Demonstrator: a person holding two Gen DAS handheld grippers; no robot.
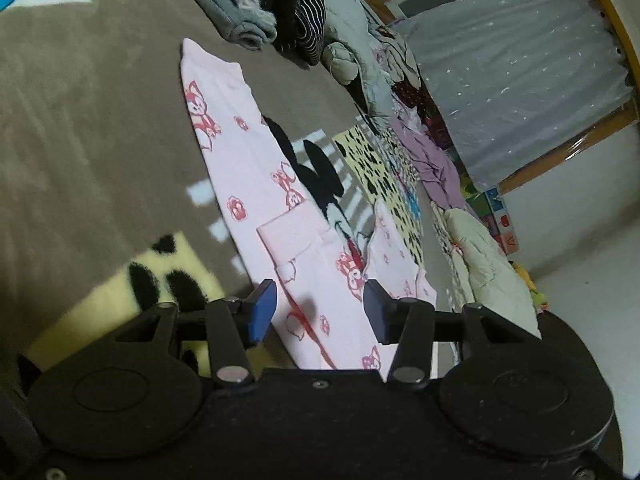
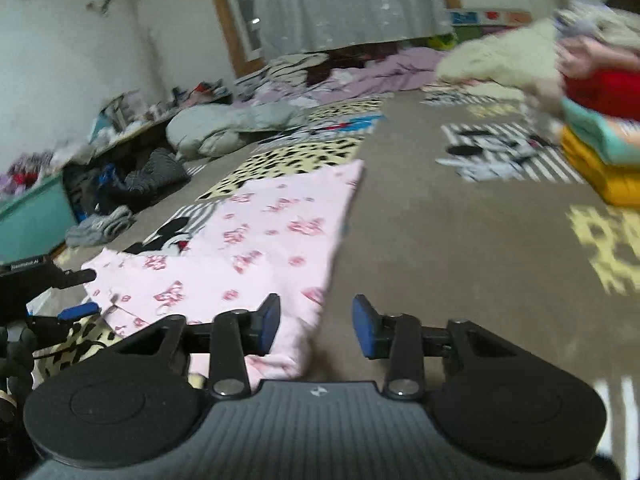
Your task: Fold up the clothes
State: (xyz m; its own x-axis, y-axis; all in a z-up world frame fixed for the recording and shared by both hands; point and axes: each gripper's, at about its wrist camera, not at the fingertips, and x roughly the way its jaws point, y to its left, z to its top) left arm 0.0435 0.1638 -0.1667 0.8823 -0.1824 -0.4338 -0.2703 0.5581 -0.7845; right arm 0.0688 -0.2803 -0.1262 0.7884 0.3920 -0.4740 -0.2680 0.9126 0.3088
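while the pink printed garment (image 1: 256, 184) lies flat on the brown blanket (image 1: 88, 112), both left tongs (image 1: 320, 312) and right tongs (image 2: 316, 330) hover parted and empty above its near edge; folded stacks (image 2: 604, 136) sit well apart.

Dim, even indoor light with soft shadows. Both views bow at their fisheye edges. The right wrist view is motion-blurred, worst around the stacked folded clothes (image 2: 604, 128).
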